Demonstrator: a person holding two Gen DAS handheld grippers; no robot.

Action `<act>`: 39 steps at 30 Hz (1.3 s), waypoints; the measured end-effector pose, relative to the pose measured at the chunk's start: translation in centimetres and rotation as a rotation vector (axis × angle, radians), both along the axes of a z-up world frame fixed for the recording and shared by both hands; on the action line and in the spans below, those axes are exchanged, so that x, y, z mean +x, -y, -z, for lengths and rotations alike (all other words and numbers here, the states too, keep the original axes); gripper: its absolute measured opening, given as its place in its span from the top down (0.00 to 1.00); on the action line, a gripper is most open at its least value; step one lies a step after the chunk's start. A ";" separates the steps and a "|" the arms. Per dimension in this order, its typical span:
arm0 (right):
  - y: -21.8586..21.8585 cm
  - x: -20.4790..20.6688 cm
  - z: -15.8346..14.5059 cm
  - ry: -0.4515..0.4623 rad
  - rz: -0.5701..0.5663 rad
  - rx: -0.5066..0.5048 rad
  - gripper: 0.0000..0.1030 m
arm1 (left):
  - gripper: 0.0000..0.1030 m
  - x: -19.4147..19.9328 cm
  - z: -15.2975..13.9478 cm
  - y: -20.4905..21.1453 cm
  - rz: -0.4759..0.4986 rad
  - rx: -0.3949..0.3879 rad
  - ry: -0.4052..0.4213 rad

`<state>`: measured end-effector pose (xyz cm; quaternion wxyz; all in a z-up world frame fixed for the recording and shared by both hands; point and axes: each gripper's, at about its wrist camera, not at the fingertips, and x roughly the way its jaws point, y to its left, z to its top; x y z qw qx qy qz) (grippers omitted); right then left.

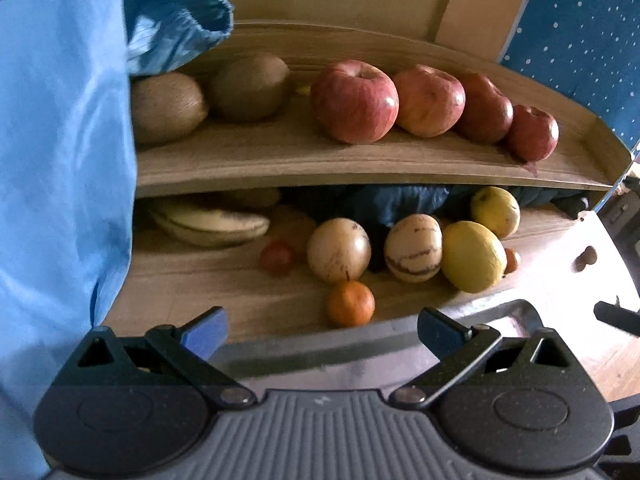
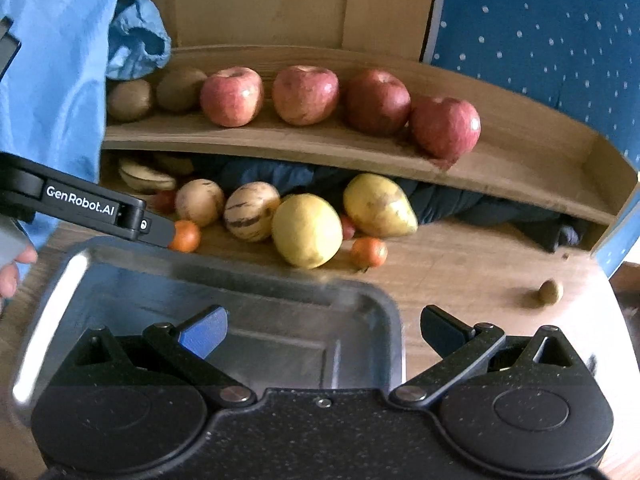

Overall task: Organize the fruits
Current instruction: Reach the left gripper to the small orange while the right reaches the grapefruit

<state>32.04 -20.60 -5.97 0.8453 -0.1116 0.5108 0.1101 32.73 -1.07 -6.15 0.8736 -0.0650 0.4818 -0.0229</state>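
Spread wide with nothing between them, my left fingers fill the bottom of the left view; just above sits an orange on the worktop, and four apples line the shelf in mid-frame.

Right view: my right fingers also gape apart over a metal tray; a lemon lies at centre, with the apples above.

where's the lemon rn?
The lemon sits on the table under the shelf, just beyond the metal tray in the right wrist view, between the striped melon and the yellow pear.
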 end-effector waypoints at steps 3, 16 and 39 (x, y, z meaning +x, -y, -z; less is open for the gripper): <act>-0.7 0.9 0.4 0.014 -0.015 -0.042 0.01 | 0.00 0.8 0.4 0.1 0.019 0.018 -0.004; -3.1 4.5 2.4 -0.006 -0.041 -0.100 0.03 | 0.01 3.0 2.2 -0.3 0.069 0.042 -0.044; -4.6 7.0 4.5 -0.016 -0.153 -0.128 0.29 | 0.29 3.1 3.1 -0.8 0.082 -0.068 -0.073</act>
